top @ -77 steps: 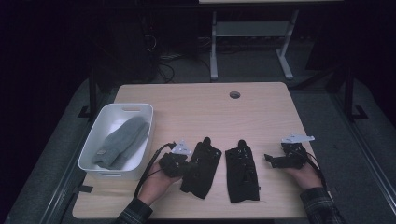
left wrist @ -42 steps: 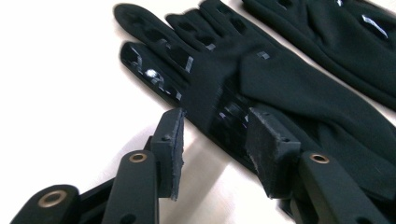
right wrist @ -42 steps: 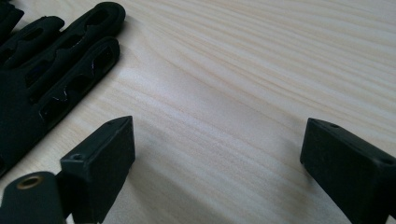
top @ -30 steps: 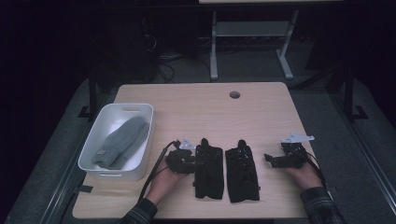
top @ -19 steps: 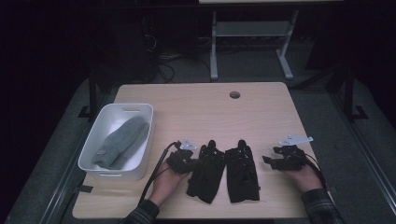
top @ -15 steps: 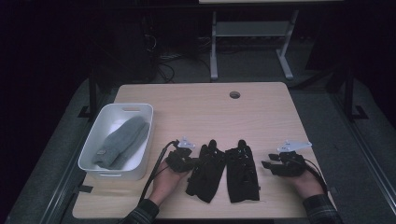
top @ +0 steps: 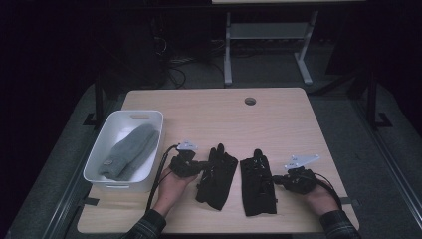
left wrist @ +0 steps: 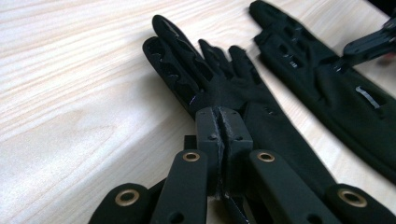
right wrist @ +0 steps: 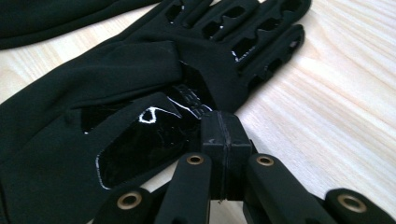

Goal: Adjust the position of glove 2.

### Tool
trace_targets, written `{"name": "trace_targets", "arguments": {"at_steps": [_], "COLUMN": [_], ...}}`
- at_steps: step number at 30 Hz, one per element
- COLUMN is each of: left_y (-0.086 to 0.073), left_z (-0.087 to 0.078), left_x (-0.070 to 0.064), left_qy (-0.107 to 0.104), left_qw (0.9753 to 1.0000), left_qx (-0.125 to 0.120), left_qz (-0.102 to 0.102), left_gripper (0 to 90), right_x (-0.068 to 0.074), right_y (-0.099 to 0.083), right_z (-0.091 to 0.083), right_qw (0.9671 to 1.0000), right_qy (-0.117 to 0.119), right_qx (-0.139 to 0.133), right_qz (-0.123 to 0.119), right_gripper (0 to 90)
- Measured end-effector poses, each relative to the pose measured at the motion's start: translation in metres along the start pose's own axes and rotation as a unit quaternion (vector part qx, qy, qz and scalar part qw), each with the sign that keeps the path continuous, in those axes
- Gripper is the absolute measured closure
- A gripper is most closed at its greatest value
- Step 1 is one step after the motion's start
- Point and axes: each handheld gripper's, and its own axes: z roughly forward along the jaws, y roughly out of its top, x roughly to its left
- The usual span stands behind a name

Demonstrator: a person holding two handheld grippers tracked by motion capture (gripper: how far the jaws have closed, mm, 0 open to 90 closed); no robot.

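Note:
Two black gloves lie side by side near the table's front edge. The left glove [top: 216, 174] [left wrist: 261, 121] is tilted, with its fingers pointing away from me. My left gripper [top: 201, 167] [left wrist: 219, 112] is shut on its left edge, near the thumb. The right glove [top: 258, 181] [right wrist: 116, 93] lies flat and straight. My right gripper [top: 274, 180] [right wrist: 219, 116] is shut at its right edge, its jaws meeting the fabric beside a shiny black patch. In the left gripper view, the right glove [left wrist: 327, 88] lies farther off, with the right gripper's tip touching it.
A white bin [top: 142, 115] stands at the left of the table and holds a grey knitted item [top: 130, 152]. A round cable hole [top: 250, 101] sits near the far edge. The wooden tabletop [top: 209, 119] beyond the gloves is bare.
My left gripper has closed on the left glove and pulled its upper part left, tilting it. My right gripper has moved left to the right glove's edge.

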Motion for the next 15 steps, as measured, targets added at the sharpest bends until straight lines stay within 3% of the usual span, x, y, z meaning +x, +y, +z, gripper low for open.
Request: {"name": "trace_targets", "arguments": {"at_steps": [9,15], "left_y": [0.008,0.013], "left_z": [-0.010,-0.017], "left_x": [-0.010,-0.017], "left_qy": [-0.050,-0.072], "left_qw": [0.9984,0.9967], "left_qx": [-0.028,-0.038], "left_qz": [-0.007,-0.007], "left_gripper": [87.4,87.4], "right_x": [0.005,0.010], "right_y": [0.002,0.006], "right_z": [0.003,0.008], "right_qw": [0.9998,0.9996], "right_qy": [0.019,0.028], "right_qx": [0.001,0.000], "right_qz": [0.001,-0.007], "right_gripper": [89.8,89.9]}}
